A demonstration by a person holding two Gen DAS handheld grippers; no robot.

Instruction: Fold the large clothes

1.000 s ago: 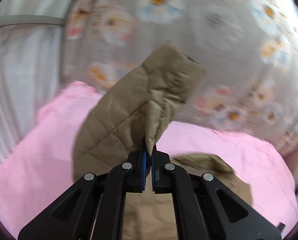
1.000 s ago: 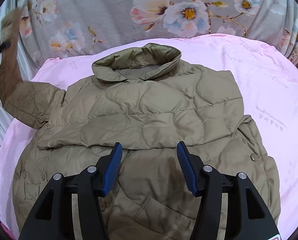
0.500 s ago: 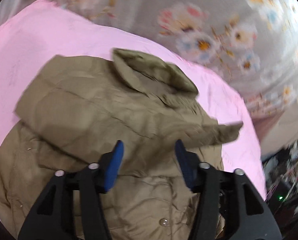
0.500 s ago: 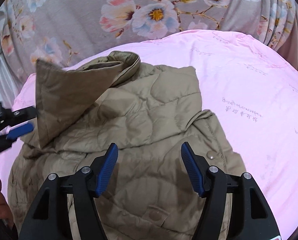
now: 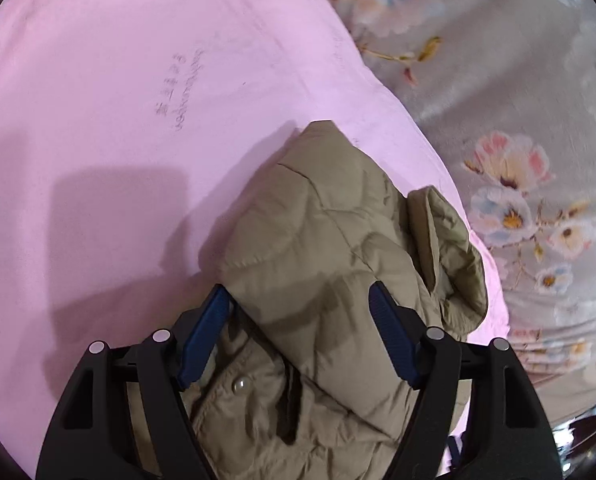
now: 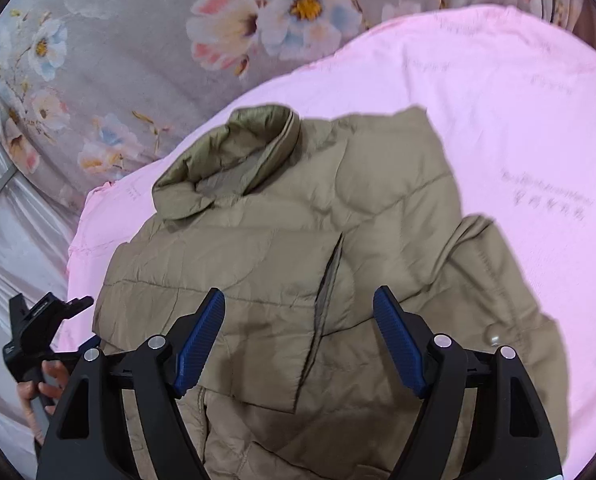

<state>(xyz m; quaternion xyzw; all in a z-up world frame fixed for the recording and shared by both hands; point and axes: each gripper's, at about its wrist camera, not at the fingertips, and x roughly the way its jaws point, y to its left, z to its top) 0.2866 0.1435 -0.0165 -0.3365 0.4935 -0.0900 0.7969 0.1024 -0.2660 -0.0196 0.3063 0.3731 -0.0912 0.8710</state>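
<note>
A khaki quilted jacket (image 6: 298, 260) lies on a pink sheet (image 6: 497, 92), collar (image 6: 234, 152) toward the far left, one sleeve (image 6: 226, 276) folded across its chest. My right gripper (image 6: 298, 336) is open and empty, hovering over the jacket's middle. In the left wrist view the jacket (image 5: 329, 248) fills the lower centre, and my left gripper (image 5: 298, 328) is open with its blue fingers (image 5: 389, 336) on either side of a folded part, not closed on it. The left gripper's body also shows in the right wrist view (image 6: 38, 328) at the jacket's left edge.
A grey floral curtain (image 6: 138, 60) hangs behind the pink surface and also shows in the left wrist view (image 5: 517, 140). Pale draped fabric (image 6: 6, 240) lies left of it. Bare pink sheet (image 5: 98, 120) spreads around the jacket. A snap button (image 6: 493, 338) sits on the jacket's right side.
My left gripper let go of the sleeve it had held up; the sleeve now lies folded across the chest. The left gripper swung over to the jacket, open. The right gripper stayed open.
</note>
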